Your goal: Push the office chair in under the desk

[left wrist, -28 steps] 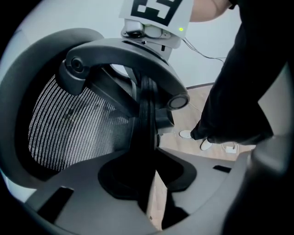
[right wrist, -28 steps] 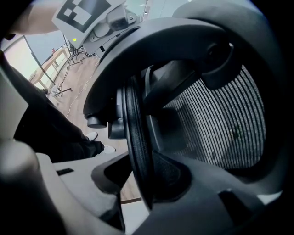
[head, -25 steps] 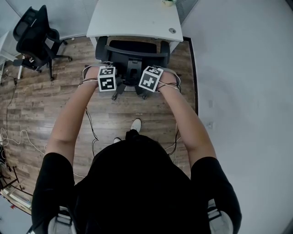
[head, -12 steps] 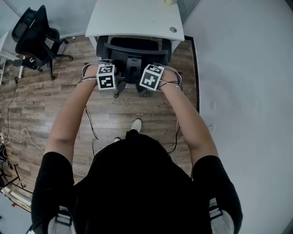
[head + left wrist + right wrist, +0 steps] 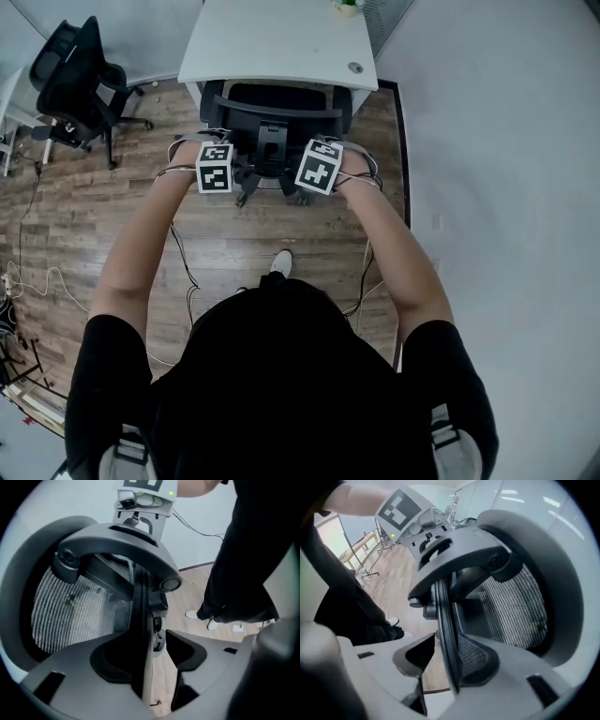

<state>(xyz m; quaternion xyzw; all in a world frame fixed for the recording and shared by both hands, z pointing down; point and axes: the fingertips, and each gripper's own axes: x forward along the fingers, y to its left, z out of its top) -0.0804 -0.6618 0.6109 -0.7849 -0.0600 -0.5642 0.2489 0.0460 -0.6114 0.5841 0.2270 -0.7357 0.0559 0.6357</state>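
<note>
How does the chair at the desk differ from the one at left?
The desk chair is tucked partly under the desk; the side chair stands free on the floor. The desk chair stands square to the desk; the side chair is turned aslant. Both are black.

Floor: brown wood planks [image 5: 84, 216], evenly lit. A spare black office chair [image 5: 75, 80] stands at far left. Loose cables [image 5: 28, 281] trail over the planks at left. Pale grey surface [image 5: 506, 187] along the right; wall or floor, cannot tell.
</note>
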